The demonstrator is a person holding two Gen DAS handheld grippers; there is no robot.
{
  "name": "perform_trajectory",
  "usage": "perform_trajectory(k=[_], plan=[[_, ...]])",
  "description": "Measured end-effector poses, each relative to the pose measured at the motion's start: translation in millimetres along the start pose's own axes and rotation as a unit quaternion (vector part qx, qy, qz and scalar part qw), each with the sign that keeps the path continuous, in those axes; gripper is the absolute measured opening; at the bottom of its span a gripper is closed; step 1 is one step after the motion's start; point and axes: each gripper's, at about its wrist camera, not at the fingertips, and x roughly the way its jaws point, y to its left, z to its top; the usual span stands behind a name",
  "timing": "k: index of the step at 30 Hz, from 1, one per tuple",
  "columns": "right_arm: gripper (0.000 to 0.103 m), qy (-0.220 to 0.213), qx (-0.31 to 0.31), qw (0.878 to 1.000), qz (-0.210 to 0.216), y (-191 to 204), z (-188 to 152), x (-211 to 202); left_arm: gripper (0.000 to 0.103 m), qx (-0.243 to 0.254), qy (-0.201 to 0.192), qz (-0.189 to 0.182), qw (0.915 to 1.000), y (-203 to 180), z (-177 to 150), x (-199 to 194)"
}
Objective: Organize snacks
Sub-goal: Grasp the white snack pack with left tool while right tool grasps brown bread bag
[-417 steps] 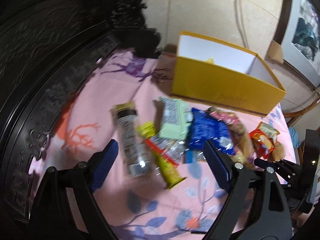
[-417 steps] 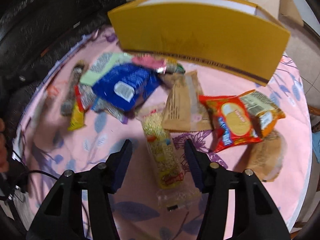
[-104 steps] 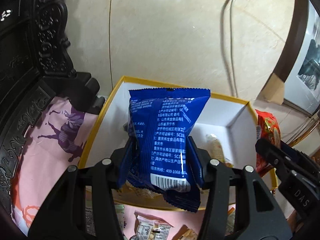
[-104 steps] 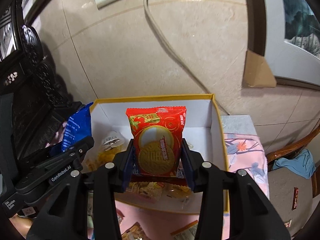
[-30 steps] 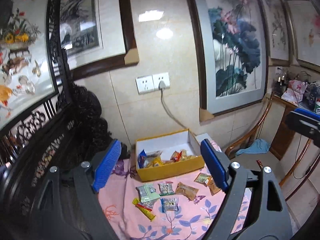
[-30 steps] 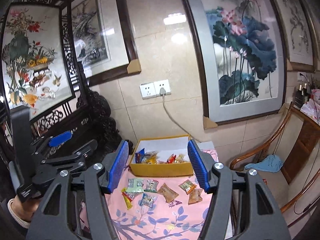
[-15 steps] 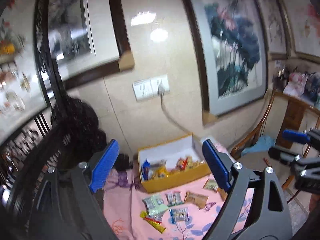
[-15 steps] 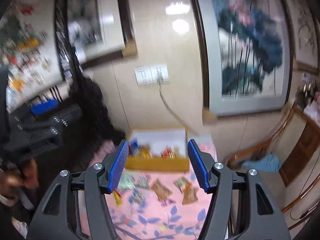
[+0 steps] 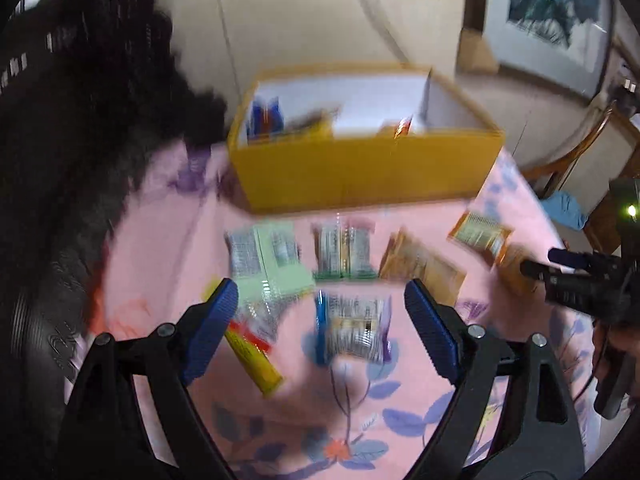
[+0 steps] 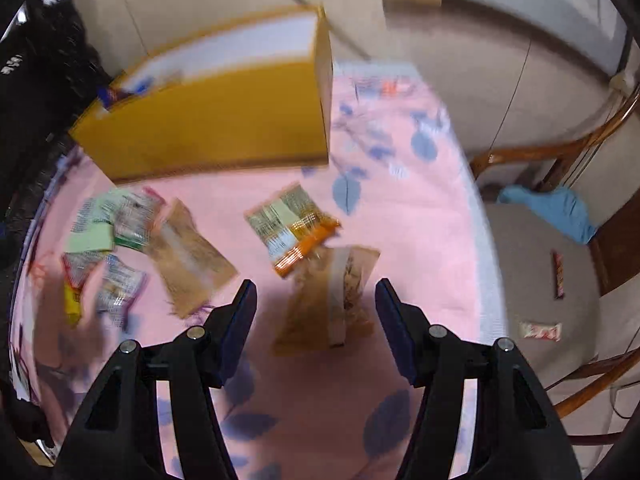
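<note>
Here, two blurred views over a pink flowered tablecloth (image 9: pixel 160 240) strewn with snack packets. Through the left wrist camera: left gripper (image 9: pixel 322 324) spread wide, holding nothing, hanging above a silver packet (image 9: pixel 354 326); further off a pale green packet (image 9: pixel 266 256), a green-edged packet (image 9: pixel 344 252), a tan packet (image 9: pixel 420 268) and, near the left blue pad, a yellow stick (image 9: pixel 252 356). Behind these the yellow box (image 9: pixel 360 172), open-topped, with a blue bag (image 9: pixel 264 116) and other wrappers inside, seen only from this side. At the right edge, the other tool's dark tip (image 9: pixel 580 276). Through the right wrist camera: right gripper (image 10: pixel 316 320) also fully parted and bare, poised over a brown packet (image 10: pixel 332 300) lying between its fingers; just beyond, touching it, an orange-trimmed packet (image 10: pixel 292 224). Only here: a chair seat (image 10: pixel 540 280) beside the table with a blue cloth (image 10: pixel 552 208) and two small bars on it. Box interior largely hidden from this angle; its outer wall (image 10: pixel 208 120) faces the lens.
</note>
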Motion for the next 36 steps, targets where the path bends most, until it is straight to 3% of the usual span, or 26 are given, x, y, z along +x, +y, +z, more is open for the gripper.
perform_trajectory(k=[4,11,17,20,23,28,31,36], plan=[[0.060,0.018,-0.012,1.000,0.004,-1,-5,27,0.087,0.008,0.044,0.008,0.9990,-8,-25,35],[0.050,0.002,-0.031,0.999,0.004,-1,-10,23,0.087,0.018,0.096,0.005,0.9952,-30,-48,84],[0.047,0.002,-0.017,1.000,0.020,-6,-15,24,0.091,-0.019,0.093,-0.016,0.9954,-20,-47,102],[0.046,0.003,-0.005,1.000,0.024,-7,-20,21,0.093,-0.009,0.083,-0.018,0.9963,-19,-47,104],[0.046,0.011,0.020,0.999,0.034,-8,-27,15,0.081,0.000,0.075,-0.028,0.9967,-18,-49,101],[0.046,0.008,0.042,0.998,0.038,-6,-35,-2,0.048,0.009,0.079,-0.039,0.9961,-13,-49,94],[0.045,-0.002,0.044,0.998,0.038,-2,-34,-14,0.043,0.031,0.077,-0.038,0.9959,-15,-47,88],[0.045,-0.042,0.030,0.998,0.043,11,-23,-55,0.043,0.049,0.032,-0.054,0.9968,-9,-26,48]])
